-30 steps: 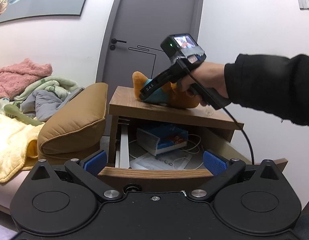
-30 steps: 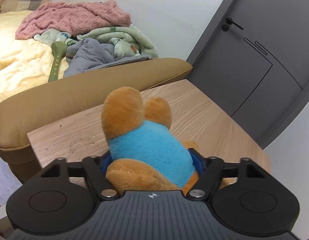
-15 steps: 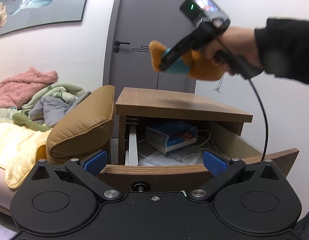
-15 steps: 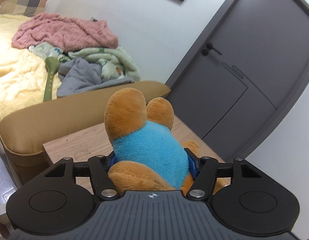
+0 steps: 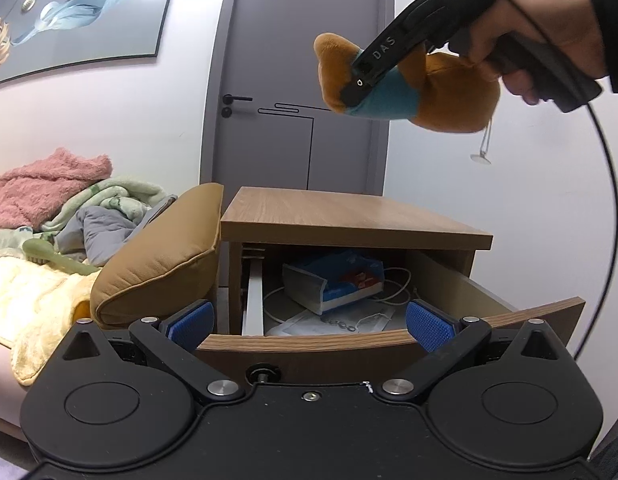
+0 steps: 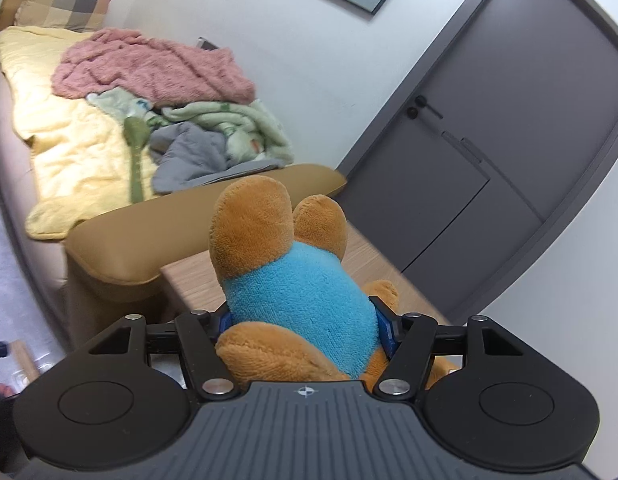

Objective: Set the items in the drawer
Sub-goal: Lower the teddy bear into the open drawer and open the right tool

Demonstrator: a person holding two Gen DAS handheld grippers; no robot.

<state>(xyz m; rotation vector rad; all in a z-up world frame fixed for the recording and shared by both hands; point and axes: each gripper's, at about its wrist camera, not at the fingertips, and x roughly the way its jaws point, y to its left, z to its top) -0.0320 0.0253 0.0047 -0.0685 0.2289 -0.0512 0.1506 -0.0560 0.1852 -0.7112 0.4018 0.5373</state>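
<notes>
- The right gripper [image 6: 307, 322] is clamped on a plush toy [image 5: 413, 84], its blue pads pressed into the toy's blue middle from both sides; the brown limbs stick out past the fingers.
- The toy hangs in the air well above the nightstand [image 5: 349, 216], over the top's right part, touching nothing but the gripper. A thin string with a small suction cup dangles under it.
- The drawer [image 5: 309, 346] stands pulled out; a blue-and-white box [image 5: 333, 280], white cable and papers lie toward its back and left.
- The left gripper [image 5: 309, 320] has its jaws wide and empty, just at the drawer's front edge.
- Judgement: this is the carry step, the toy lifted but not yet over the drawer.
- Next, the toy should come forward and down into the free front-right part, clear of the nightstand's front edge, before the jaws let go.
</notes>
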